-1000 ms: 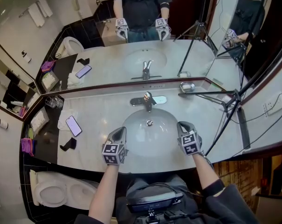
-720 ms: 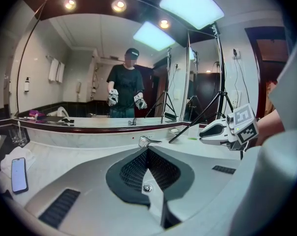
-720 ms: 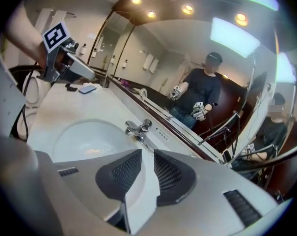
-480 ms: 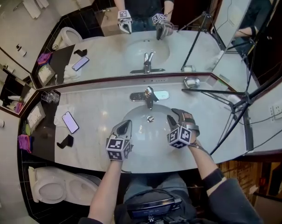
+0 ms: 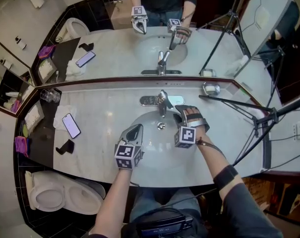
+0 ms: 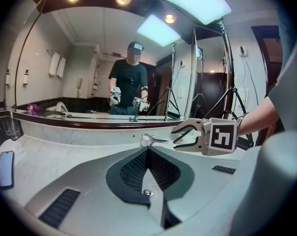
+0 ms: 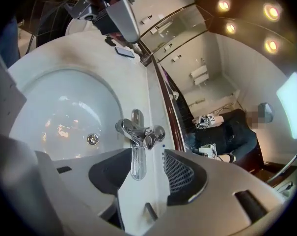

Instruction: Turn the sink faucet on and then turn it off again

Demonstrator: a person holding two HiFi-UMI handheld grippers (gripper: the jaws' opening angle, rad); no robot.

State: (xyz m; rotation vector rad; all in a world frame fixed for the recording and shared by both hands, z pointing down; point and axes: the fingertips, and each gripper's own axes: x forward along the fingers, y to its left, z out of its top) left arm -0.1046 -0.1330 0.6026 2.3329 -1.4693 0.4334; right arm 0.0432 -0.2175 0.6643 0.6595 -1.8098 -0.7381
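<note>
Slip risk at faucet (image 5: 162,102)

Right gripper (image 5: 179,113): just opened wide, nothing clamped, points at chrome faucet on back rim of basin (image 5: 162,151). May skid off rounded, polished lever (image 7: 154,134) if closed off-centre; may overswing and splash. Left gripper (image 5: 136,128): tips together, empty, hovers over glossy white oval basin. Veined stone counter (image 5: 105,114), slick

Stretches as a pale marble surface (image 5: 110,108), with a white basin (image 5: 157,150) sunk in under the left tongs (image 5: 135,131) and a chrome faucet (image 5: 162,102) just beyond the right tongs (image 5: 181,114). Carries, well left of the left tongs, a phone (image 5: 70,125) partly on a white cloth (image 5: 59,114), with clear glasses (image 5: 49,95) farther left. Bears a chrome dish (image 5: 211,89) and a tripod leg (image 5: 229,103) right of the right tongs.
</note>
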